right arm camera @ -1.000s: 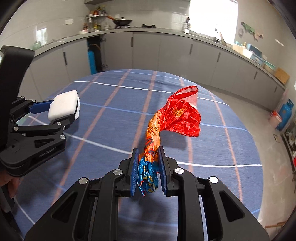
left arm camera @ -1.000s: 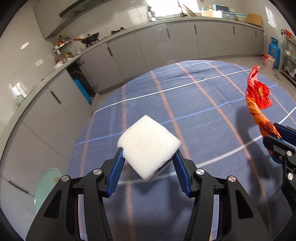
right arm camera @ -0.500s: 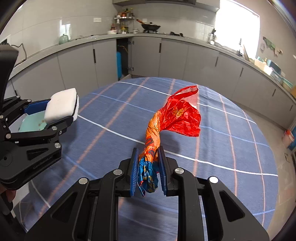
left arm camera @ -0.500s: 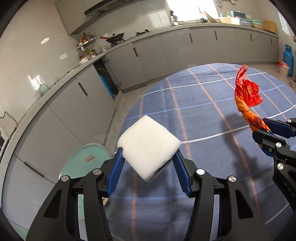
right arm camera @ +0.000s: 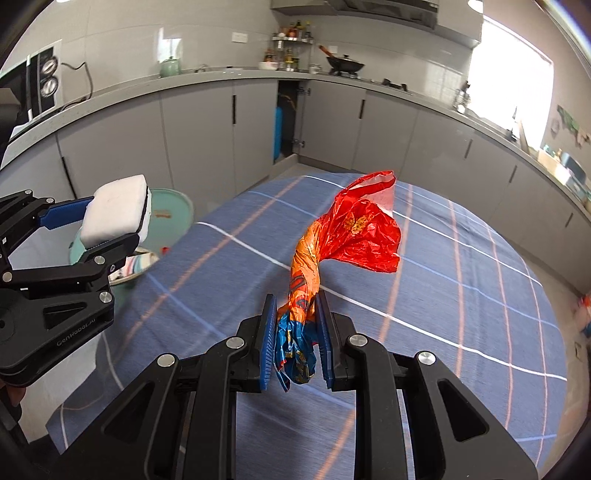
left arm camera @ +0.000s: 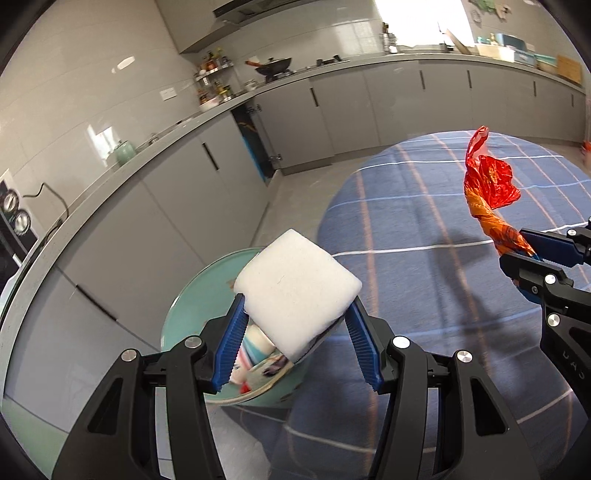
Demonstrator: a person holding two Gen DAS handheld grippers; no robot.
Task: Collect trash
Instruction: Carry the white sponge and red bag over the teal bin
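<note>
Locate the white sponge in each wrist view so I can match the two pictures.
Left wrist view: the white sponge sits at centre, clamped by the left gripper between its blue fingers, above the teal bin.
Right wrist view: the sponge is at the left edge, in the same gripper.
Shared landmark: the red wrapper, held by the right gripper.

A domestic kitchen. A long grey counter with handled base cabinets curves along tiled walls, ahead of the fingers. On it stand a wok on a hob, a rack of condiment bottles and a pale green jar. A range hood hangs above. A round surface under a blue checked cloth occupies the floor.
</note>
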